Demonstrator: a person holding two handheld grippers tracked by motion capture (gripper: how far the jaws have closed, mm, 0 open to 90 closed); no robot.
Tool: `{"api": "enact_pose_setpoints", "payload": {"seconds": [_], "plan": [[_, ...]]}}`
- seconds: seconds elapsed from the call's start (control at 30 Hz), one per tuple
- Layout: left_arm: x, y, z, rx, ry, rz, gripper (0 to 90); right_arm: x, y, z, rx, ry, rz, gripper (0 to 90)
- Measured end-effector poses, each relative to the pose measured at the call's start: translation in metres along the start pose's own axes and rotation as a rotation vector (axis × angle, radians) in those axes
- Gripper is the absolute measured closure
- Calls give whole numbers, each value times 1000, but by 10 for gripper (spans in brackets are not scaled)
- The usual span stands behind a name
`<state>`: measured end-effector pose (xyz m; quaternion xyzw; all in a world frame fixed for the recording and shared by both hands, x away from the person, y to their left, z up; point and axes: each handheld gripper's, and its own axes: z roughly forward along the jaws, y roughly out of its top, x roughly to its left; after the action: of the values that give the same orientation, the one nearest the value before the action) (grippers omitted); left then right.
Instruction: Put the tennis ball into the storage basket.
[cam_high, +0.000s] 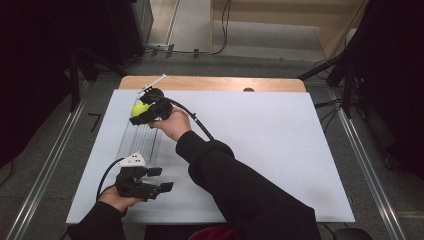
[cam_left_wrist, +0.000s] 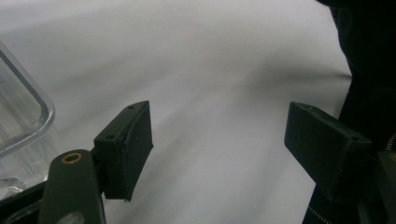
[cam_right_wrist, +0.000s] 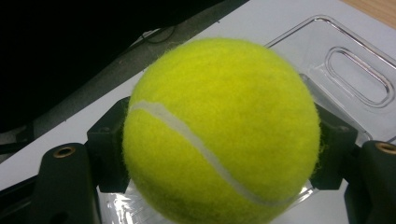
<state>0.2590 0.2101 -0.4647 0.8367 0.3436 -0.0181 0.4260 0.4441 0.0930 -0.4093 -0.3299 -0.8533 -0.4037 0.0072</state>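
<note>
Between the two black jaws of the right gripper (cam_right_wrist: 219, 140), a yellow tennis ball (cam_right_wrist: 219, 130) is clenched on its opposite sides, its white seam curving across the face turned toward the camera. Seen from the high view, the ball (cam_high: 140, 108) is held above the far left part of the white table sheet (cam_high: 280, 150), with the right forearm reaching across the person's body to get it there. Directly beneath and beyond the ball lies a clear plastic container (cam_right_wrist: 345, 70), flat on the sheet; a ball has no long axis, so the relation that matters is vertical, ball over container. A release here would probably drop it into or onto the clear plastic, though whether that part is a lid or a tray cannot be told. The left gripper (cam_high: 145, 184) hovers low at the near left edge, jaws spread wide and empty, with the container's rounded corner (cam_left_wrist: 23, 116) just beside its left jaw. Of the two, the right gripper is the one already carrying the ball.
</note>
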Motion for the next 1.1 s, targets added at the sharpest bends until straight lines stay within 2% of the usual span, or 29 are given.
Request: {"api": "enact_pose_setpoints", "payload": {"seconds": [0.53,1.0,1.1], "plan": [[0,0,0,-3,-5,-1,244,2,-5,12,26,10,0,231],[0,0,0,-4,-6,-3,244,3,-15,26,60,-5,-7,225],[0,0,0,-3,-6,-2,245,4,-16,27,50,1,-3,222]]}}
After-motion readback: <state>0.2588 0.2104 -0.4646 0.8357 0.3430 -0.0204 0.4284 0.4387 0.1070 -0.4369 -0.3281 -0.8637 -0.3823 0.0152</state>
